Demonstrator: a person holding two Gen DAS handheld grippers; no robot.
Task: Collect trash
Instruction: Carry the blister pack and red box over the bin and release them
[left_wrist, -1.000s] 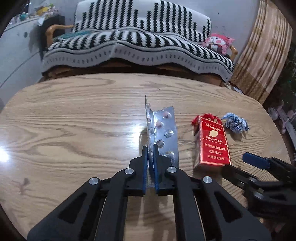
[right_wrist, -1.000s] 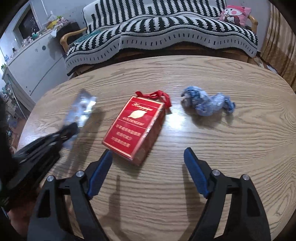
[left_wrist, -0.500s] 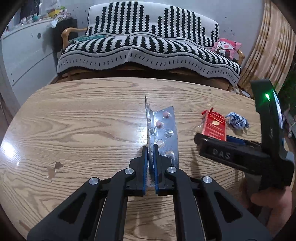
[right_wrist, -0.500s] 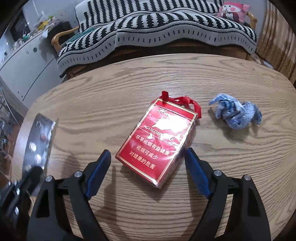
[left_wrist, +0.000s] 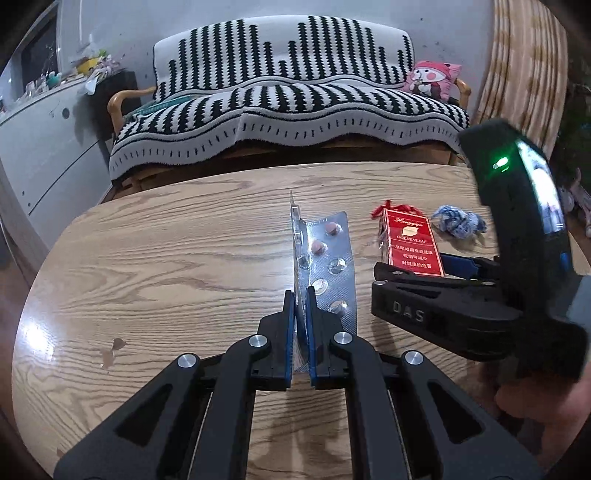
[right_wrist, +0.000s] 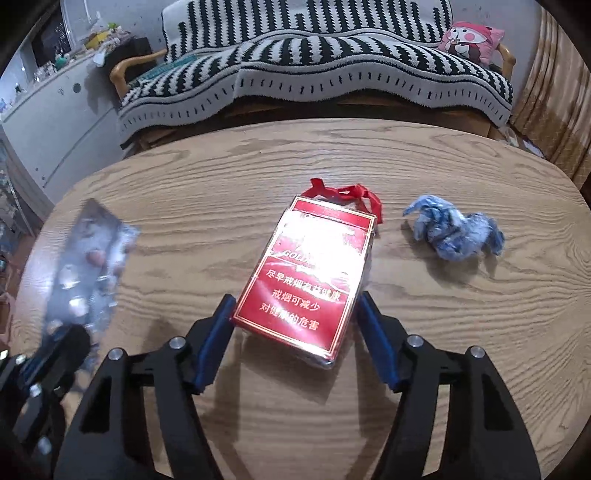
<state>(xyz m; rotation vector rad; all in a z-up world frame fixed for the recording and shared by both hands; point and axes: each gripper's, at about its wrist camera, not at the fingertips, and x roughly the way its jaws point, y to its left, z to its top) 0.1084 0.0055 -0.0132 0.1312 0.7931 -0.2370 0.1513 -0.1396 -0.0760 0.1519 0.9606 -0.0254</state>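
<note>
Trash: three pieces – blister pack (left_wrist: 328, 269), red cigarette pack (right_wrist: 314, 280), crumpled blue-white wrapper (right_wrist: 454, 232)
Blister pack: folded foil strip, a few pink pills left, clamped in left gripper (left_wrist: 301, 314), lifted off the table (left_wrist: 166, 266), standing on edge
Left gripper: jaws pressed tight on the strip's lower end
Cigarette pack: flat on table, mid-right, red ribbon (right_wrist: 343, 194) at its far end, clear film glaring
Right gripper: (right_wrist: 295, 332) jaws have just been closing – near end of cigarette pack sits between them, left pad at the pack's corner, right pad just beside its edge; firm pinch not clear
Wrapper: on table, right of cigarette pack, apart from it, untouched
Background: striped blanket over sofa (left_wrist: 288, 96), pink cushion (left_wrist: 432, 79) at its right end
</note>
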